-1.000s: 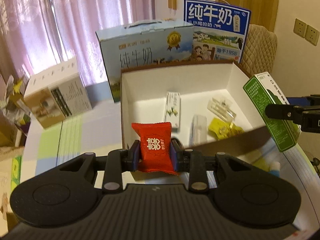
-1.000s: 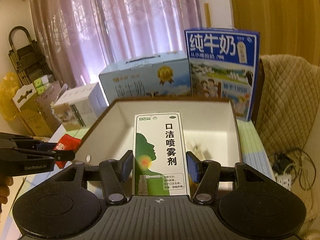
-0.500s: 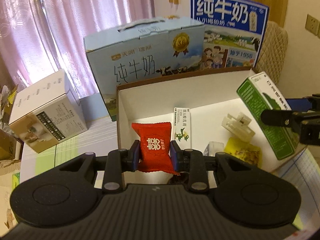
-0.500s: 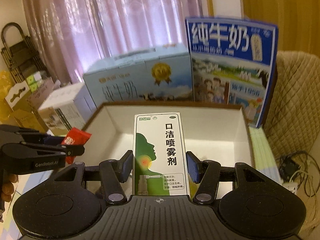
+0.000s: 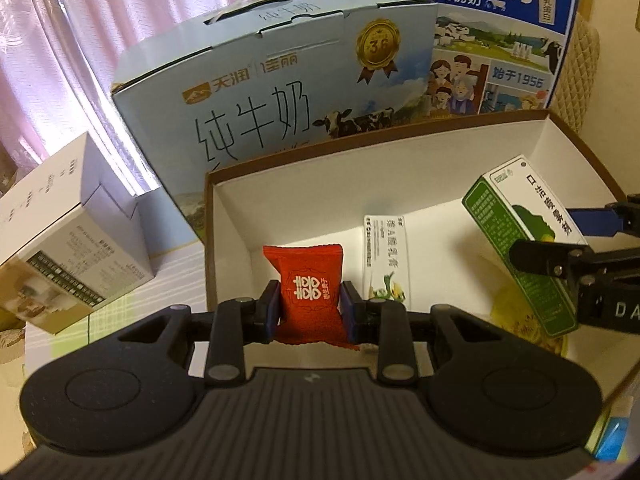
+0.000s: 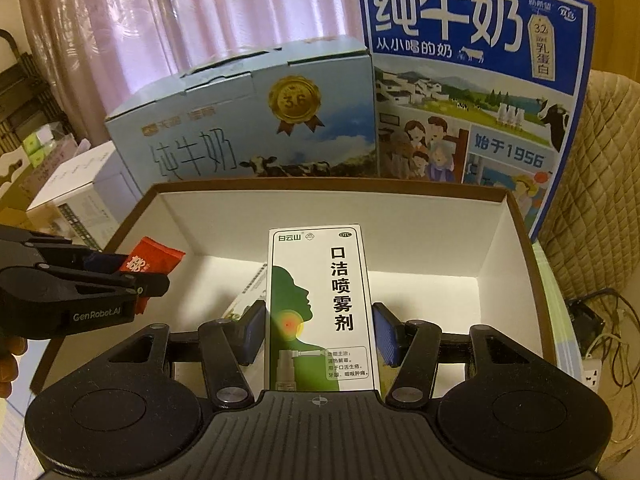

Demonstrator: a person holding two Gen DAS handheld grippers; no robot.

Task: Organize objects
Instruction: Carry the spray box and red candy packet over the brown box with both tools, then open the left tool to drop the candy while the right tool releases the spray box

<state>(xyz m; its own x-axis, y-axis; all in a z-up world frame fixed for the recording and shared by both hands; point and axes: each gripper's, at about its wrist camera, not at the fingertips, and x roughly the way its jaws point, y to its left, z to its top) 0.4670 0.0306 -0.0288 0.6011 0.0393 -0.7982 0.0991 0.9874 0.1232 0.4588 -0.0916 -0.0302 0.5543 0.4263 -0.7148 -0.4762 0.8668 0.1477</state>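
Note:
My left gripper (image 5: 308,312) is shut on a red candy packet (image 5: 309,288) and hangs over the near left part of an open brown box with a white inside (image 5: 400,176). In the right wrist view that packet (image 6: 149,261) sticks out of the left gripper (image 6: 132,280) at the box's left rim. My right gripper (image 6: 319,336) is shut on a green and white spray carton (image 6: 320,304), held upright above the box (image 6: 492,248). From the left wrist view the carton (image 5: 520,240) tilts over the box's right side. A white and green tube carton (image 5: 386,260) lies on the box floor.
Behind the box stand a light blue milk carton case (image 5: 280,92) and a tall dark blue milk box (image 6: 476,92). A white carton (image 5: 60,232) lies to the left. A yellow packet (image 5: 520,320) sits in the box. Cables and a power strip (image 6: 592,360) lie at right beside a quilted chair (image 6: 600,176).
Both grippers have moved forward and down toward the box, which now looms larger. The red packet and the spray carton now hang over the box's inside. Neither grip has changed.

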